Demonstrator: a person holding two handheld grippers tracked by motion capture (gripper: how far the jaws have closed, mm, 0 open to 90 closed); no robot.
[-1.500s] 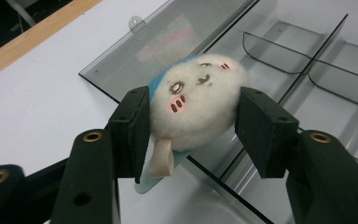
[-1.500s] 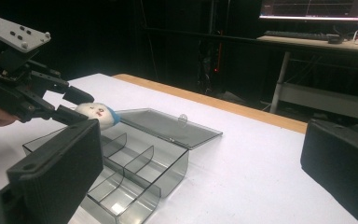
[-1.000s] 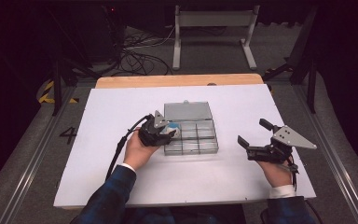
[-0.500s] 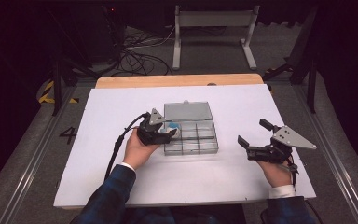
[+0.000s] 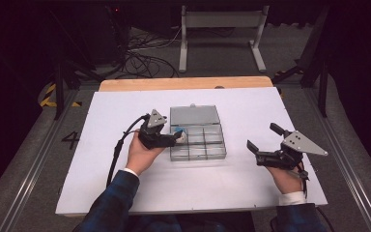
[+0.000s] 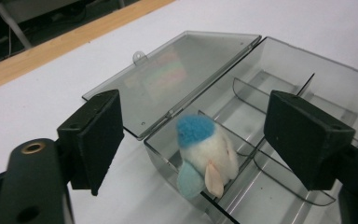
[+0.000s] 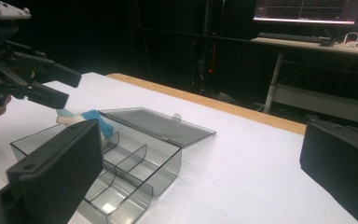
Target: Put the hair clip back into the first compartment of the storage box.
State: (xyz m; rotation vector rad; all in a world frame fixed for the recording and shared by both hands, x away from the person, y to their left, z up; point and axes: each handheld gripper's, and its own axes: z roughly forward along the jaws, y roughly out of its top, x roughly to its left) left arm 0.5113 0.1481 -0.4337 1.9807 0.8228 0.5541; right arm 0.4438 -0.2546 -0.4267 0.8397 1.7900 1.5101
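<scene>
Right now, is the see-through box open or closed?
Open. The clear box has its lid folded flat back on the table, so the compartments are uncovered, and a small blue-and-white toy leans on a divider by one corner.

Open white tabletop [image 5: 251,188] between grippers, compartment box [image 5: 207,150] and plush toy [image 6: 205,156] blocking centre

This looks like a lab or recording studio with black-draped, dark surroundings. A white-covered wooden table [image 5: 125,121] stands on grey carpet amid tangled black floor cables [image 5: 145,55], yellow-black hazard tape [image 5: 48,96] and a white metal stand [image 5: 220,29]. A lit computer monitor [image 7: 307,9] sits on a far desk.
</scene>
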